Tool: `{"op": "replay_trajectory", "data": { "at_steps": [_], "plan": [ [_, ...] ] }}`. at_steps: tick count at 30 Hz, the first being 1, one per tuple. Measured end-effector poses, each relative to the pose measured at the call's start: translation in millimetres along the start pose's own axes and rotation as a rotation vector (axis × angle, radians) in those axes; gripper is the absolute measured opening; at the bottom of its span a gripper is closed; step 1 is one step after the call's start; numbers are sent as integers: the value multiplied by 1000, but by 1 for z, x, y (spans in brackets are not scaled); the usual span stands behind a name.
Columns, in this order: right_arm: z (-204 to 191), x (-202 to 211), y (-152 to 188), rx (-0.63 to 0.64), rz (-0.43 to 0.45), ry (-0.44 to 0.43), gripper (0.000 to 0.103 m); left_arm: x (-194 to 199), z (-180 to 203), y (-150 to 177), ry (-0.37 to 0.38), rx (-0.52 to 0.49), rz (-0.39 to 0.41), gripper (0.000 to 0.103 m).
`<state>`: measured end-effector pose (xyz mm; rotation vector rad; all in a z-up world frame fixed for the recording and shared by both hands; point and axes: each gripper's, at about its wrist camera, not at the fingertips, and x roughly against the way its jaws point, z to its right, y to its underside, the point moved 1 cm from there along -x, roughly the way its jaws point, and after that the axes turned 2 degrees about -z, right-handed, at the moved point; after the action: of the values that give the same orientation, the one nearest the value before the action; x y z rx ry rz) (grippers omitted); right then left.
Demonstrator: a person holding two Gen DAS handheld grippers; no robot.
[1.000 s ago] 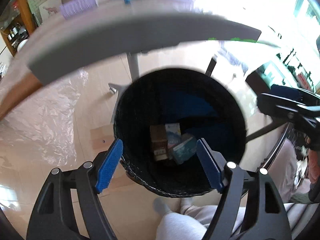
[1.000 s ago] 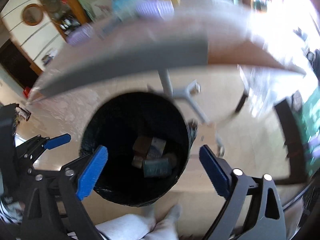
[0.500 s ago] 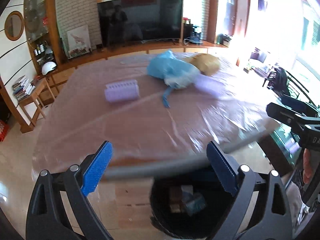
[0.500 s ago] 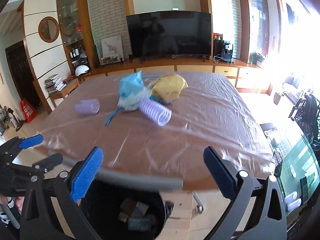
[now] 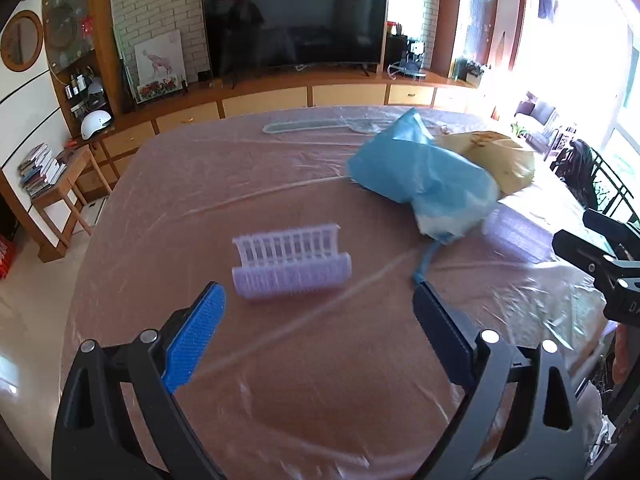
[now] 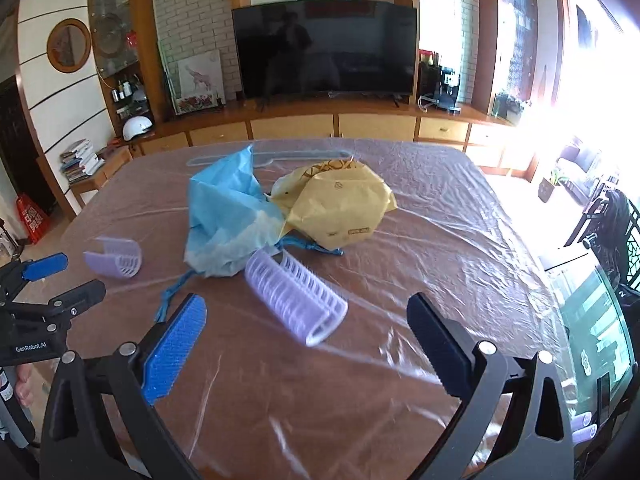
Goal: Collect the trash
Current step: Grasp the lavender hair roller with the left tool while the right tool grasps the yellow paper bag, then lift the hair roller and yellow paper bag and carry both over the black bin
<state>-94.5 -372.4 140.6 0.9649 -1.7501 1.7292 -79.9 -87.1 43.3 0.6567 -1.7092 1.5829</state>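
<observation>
A lilac plastic ridged tray lies on the plastic-covered table just ahead of my open, empty left gripper; it also shows in the right wrist view. A second lilac tray lies just ahead of my open, empty right gripper. A crumpled blue bag with a blue drawstring and a yellow paper bag lie mid-table. The left gripper shows at the right wrist view's left edge.
A clear plastic strip lies at the table's far side. Behind stand a TV on a wooden cabinet and a small side table with books. A glass table is on the right.
Both grippers rose from over the black bin beneath the table edge to above the tabletop and moved forward toward the lilac trays. The bin has dropped out of view.
</observation>
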Motion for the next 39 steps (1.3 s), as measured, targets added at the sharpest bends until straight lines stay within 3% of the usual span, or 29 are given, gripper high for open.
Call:
{"op": "replay_trajectory", "data": {
  "at_steps": [8,17,23,28,32,39],
  "plan": [
    [18,-38,-26,-53,-49,-36,99,-32,-6,-12,-33,30,-50,96],
    [41,-77,-76,-120,-53,-88,99,-48,-7,-21,24,60,-114,96],
    [48,-116,-88,-168,-191,-114,99,-55,-5,-22,45,65,-151,95],
    [48,-124,-80,-188,-223,-146,80,-56,-2,-26,50,40,-156,80],
    [49,-123,-81,-199,-210,-166,68,-56,-8,-34,82,87,-156,80],
    [54,-120,-79,-203,-197,-171,73,-61,-14,-41,95,152,-168,80]
  ]
}}
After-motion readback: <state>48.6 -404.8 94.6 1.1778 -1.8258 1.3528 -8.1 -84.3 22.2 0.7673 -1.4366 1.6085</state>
